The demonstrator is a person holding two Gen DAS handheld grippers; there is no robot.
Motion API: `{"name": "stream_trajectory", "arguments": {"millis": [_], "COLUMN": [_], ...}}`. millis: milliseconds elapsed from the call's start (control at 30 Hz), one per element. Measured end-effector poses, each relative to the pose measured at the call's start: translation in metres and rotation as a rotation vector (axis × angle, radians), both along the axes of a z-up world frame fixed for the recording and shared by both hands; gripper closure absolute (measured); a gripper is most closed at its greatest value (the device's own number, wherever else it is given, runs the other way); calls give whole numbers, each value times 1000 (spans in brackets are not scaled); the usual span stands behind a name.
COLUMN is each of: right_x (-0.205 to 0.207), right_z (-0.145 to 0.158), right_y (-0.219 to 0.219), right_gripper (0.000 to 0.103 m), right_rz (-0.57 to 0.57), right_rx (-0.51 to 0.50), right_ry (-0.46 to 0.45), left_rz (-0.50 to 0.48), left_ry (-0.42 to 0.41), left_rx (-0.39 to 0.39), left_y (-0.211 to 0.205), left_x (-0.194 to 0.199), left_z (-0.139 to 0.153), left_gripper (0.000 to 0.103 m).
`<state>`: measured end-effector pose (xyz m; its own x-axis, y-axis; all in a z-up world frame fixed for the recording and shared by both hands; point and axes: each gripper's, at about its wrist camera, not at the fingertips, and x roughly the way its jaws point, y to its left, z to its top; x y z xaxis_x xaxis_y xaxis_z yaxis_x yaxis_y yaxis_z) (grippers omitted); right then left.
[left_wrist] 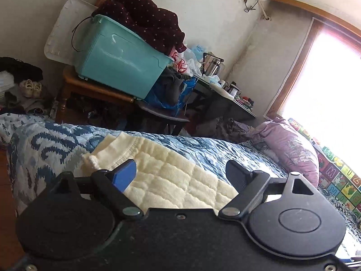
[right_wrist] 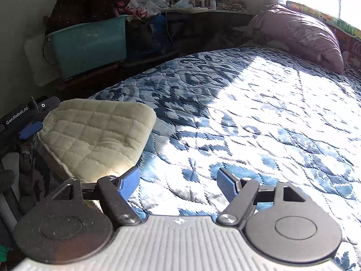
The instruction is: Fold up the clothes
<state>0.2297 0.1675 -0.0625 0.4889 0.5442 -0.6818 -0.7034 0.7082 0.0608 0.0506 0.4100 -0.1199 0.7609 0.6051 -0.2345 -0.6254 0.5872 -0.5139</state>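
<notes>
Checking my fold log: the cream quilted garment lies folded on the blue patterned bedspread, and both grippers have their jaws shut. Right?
Not quite. The cream quilted garment does lie folded on the blue bedspread, but both wrist views show the left gripper and right gripper with jaws open, holding nothing.

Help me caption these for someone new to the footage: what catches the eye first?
A cream quilted garment lies folded near the edge of a blue-and-white patterned bedspread, part of it sunlit. Both claws are open, the left claw above the garment, the right claw over bare bedspread. Beyond the bed, a teal storage bin is heaped with dark dotted clothing.
</notes>
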Motion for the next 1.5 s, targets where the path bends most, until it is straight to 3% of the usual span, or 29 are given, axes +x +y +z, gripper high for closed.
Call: {"name": "stream_trajectory", "arguments": {"millis": [100, 233, 367, 467, 600, 700, 800, 967, 1067, 1167, 1300, 1500], "right_x": [7, -12, -40, -65, -92, -110, -128, -149, -161, -174, -190, -205], "right_z": [6, 21, 27, 26, 17, 11, 10, 12, 14, 17, 27, 37], "right_y": [-70, -165, -245, -291, -332, -353, -368, -391, -400, -403, -404, -403], "right_gripper": [16, 1, 1, 1, 1, 1, 1, 0, 0, 0, 0, 0], "right_rz": [-159, -359, -500, -589, -668, -702, -733, -774, -785, -786, -795, -783], "right_rx": [-56, -60, -18, 6, 37, 49, 42, 82, 106, 127, 141, 122], "right_ry": [-18, -51, -31, -27, -6, 1, -19, -15, -6, -5, -34, -57], "left_rz": [-54, -170, -372, -545, -741, -861, -950, -1031, -1089, -1048, -996, -978], "left_ry": [-39, -44, -3, 48, 178, 250, 349, 482, 493, 507, 525, 493], "left_rx": [0, -65, -97, -101, -72, -79, -24, 70, 124, 234, 317, 296], "left_y": [-19, -56, -109, -163, -240, -287, -336, -391, -410, -427, -438, -437], "left_x": [2, 11, 27, 35, 42, 44, 39, 31, 20, 7, -5, -21], "left_z": [8, 18, 23, 23, 23, 23, 24, 34, 46, 64, 84, 100], "left_gripper": [9, 7, 5, 5, 2, 1, 1, 1, 1, 1, 1, 1]}}
